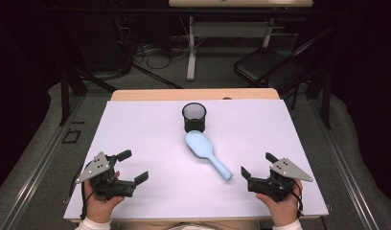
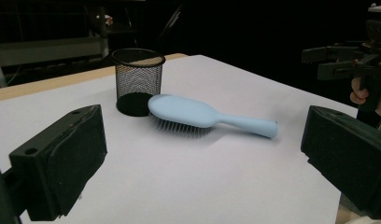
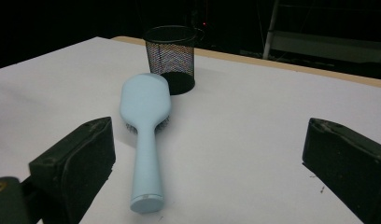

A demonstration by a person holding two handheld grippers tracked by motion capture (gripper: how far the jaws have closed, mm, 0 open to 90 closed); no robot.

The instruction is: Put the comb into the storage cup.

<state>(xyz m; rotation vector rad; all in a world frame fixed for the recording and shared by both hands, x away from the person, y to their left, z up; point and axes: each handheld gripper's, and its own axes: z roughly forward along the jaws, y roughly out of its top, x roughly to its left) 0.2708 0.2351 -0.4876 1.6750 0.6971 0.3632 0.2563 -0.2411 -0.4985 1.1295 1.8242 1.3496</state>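
Observation:
A light blue hairbrush (image 1: 206,153) lies bristles down in the middle of the white tabletop (image 1: 136,129), its handle pointing toward the near right. A black mesh cup (image 1: 194,116) stands upright just behind the brush head. My left gripper (image 1: 132,166) is held open near the front left, nothing between its jaws. At the front right my right gripper (image 1: 258,164) is also open and empty, just right of the handle's end. In the left gripper view the hairbrush (image 2: 198,112) and cup (image 2: 138,79) sit ahead of the left gripper (image 2: 202,154). In the right gripper view the hairbrush (image 3: 146,116) runs between the spread jaws of the right gripper (image 3: 209,154), cup (image 3: 171,56) beyond.
A strip of bare wood (image 1: 193,94) shows along the table's far edge. Beyond it stand a dark chair (image 1: 270,67), the legs of another table (image 1: 191,48) and cables on the floor. The other hand's gripper (image 2: 347,60) shows at the far right of the left gripper view.

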